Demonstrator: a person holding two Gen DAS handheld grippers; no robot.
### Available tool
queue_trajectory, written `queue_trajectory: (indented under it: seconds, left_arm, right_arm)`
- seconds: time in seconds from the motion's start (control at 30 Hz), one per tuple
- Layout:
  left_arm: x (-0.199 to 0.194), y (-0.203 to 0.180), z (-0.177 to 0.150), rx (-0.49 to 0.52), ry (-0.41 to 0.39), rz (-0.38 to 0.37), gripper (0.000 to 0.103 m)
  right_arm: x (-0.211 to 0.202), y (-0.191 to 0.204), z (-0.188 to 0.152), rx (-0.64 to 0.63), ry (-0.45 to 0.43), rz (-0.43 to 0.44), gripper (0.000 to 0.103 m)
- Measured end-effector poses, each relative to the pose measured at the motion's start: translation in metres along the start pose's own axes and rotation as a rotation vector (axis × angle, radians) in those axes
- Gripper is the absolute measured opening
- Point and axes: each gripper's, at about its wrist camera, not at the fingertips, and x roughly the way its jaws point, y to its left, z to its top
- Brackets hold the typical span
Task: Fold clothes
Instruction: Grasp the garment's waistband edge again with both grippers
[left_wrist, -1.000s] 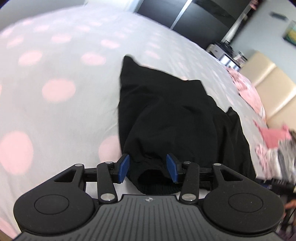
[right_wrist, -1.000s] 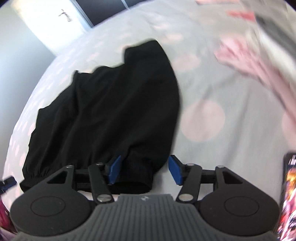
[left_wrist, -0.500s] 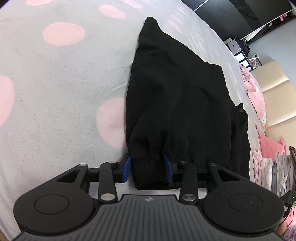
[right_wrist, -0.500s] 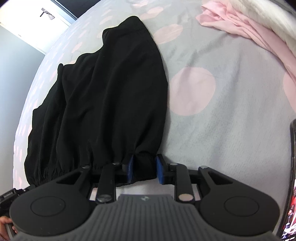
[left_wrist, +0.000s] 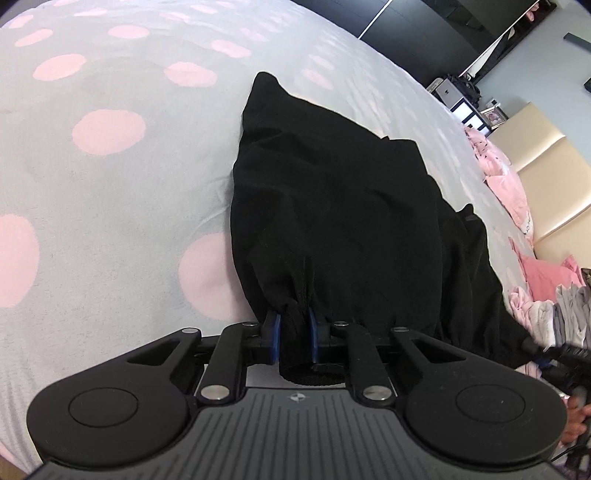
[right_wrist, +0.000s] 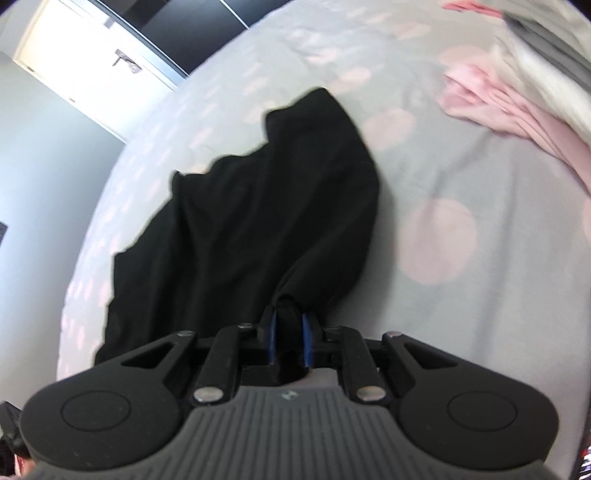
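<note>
A black garment (left_wrist: 343, 206) with an elastic hem lies on a grey bedspread (left_wrist: 110, 192) with pink dots. My left gripper (left_wrist: 294, 334) has its blue pads pressed on a bunched bit of the hem at the garment's near left corner, and its jaws are still closing. In the right wrist view the same black garment (right_wrist: 258, 206) stretches away, and my right gripper (right_wrist: 288, 338) pinches the near right corner of its hem, its jaws closing too. That corner looks lifted off the grey bedspread (right_wrist: 461, 295).
Pink clothes (left_wrist: 506, 184) and a stack of folded laundry (left_wrist: 554, 310) lie along the bed's right side by a cream headboard (left_wrist: 546, 177). In the right wrist view pink fabric (right_wrist: 517, 110) lies at the far right. A hand (left_wrist: 576, 421) shows at the right edge.
Both grippers closed from wide open onto the garment's hem, one at each near corner. The right gripper has risen, pulling its corner up into a bunch.
</note>
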Motion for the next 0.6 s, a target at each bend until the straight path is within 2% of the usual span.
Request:
queue_trajectory:
  seconds: [0.2,0.33,0.6]
  left_arm:
    - [-0.003,0.002,0.002,-0.019,-0.008,-0.020,0.013]
    - [-0.002,0.004,0.002,-0.031,0.000,-0.025,0.013]
    - [0.000,0.004,0.003,-0.023,0.009,-0.036,0.013]
  right_arm:
    - [0.010,0.052,0.003,-0.068,0.000,0.088,0.014]
    - [0.025,0.087,0.002,-0.091,0.037,0.152,0.013]
    - [0.057,0.169,-0.020,-0.230,0.130,0.270,0.013]
